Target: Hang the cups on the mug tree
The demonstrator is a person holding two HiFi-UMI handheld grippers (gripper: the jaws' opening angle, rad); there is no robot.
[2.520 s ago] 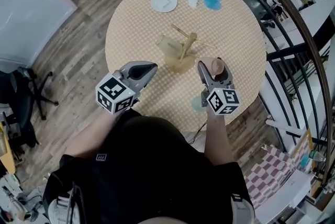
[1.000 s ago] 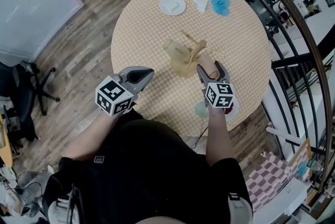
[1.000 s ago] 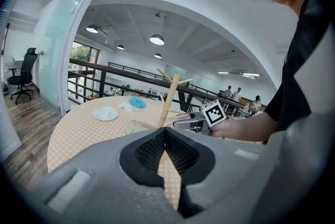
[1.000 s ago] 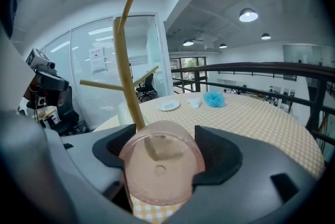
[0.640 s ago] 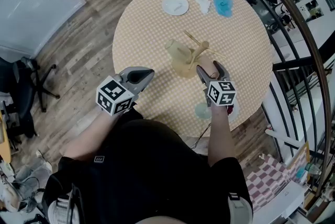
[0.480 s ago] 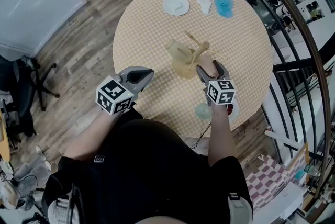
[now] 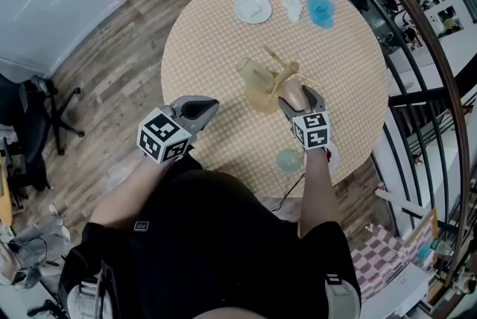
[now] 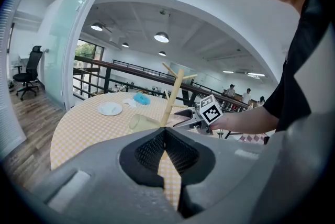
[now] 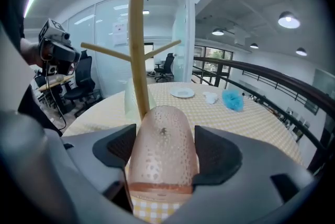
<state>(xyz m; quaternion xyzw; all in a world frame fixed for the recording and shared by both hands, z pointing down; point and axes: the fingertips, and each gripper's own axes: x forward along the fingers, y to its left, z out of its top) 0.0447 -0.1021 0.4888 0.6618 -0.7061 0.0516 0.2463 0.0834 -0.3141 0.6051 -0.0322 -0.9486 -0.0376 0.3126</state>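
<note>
The right gripper (image 7: 298,95) is seen clamped on a pink dotted cup (image 7: 297,97). In the right gripper view the pads (image 9: 118,147) are pressed against both sides of the cup (image 9: 162,165), so the right gripper (image 9: 165,147) is held fairly wide, spread by the cup's body. The cup is gripped sideways: the rim is turned back toward the camera and the rounded bottom is pointed at the mug tree (image 9: 137,60). The trunk rises right behind the cup's far end. Whether the two actually touch can't be made out, tbh.

The left gripper (image 7: 207,106) is parked above the near left part of the round checkered table (image 7: 209,27), well apart from the tree (image 7: 277,75). Its jaws are shown fully pressed together in the left gripper view, with nothing caught between them (image 8: 165,139). So that one is clenched and empty.

A pale yellowish cup (image 7: 252,74) is found right against the tree's left side, and it's tipped on its side in the left gripper view (image 8: 142,122). It can't be told for sure whether it's hooked on a peg.

A greenish cup (image 7: 288,159) is left on the table just beside the right wrist. On the far side a white plate (image 7: 252,9), a small white crumpled thing (image 7: 292,7) and a blue thing (image 7: 320,10) are laid out in a row.
</note>
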